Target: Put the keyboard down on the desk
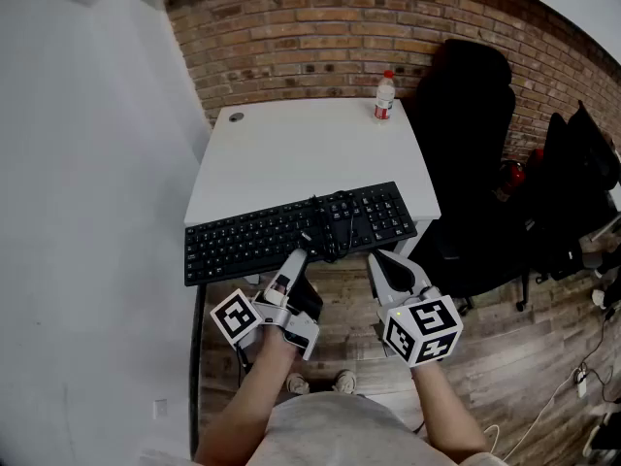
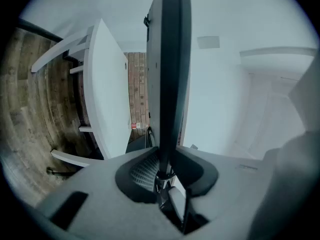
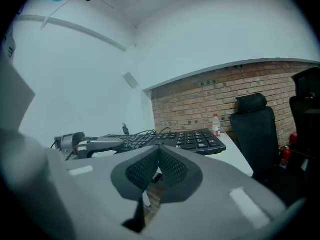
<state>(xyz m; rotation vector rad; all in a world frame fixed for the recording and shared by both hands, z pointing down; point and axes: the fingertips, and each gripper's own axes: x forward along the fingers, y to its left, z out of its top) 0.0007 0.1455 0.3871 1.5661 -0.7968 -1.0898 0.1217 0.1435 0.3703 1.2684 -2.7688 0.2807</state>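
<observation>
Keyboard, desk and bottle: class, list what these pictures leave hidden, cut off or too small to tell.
- Head view: whether the keyboard rests on the white desk or hangs just above it; the steep downward look shows no gap.
- Left gripper view: the keyboard's keys; it stands edge-on to the camera, and the picture's top edge cuts it off.
- Head view: the print on the plastic bottle; its label is too small to read.
</observation>
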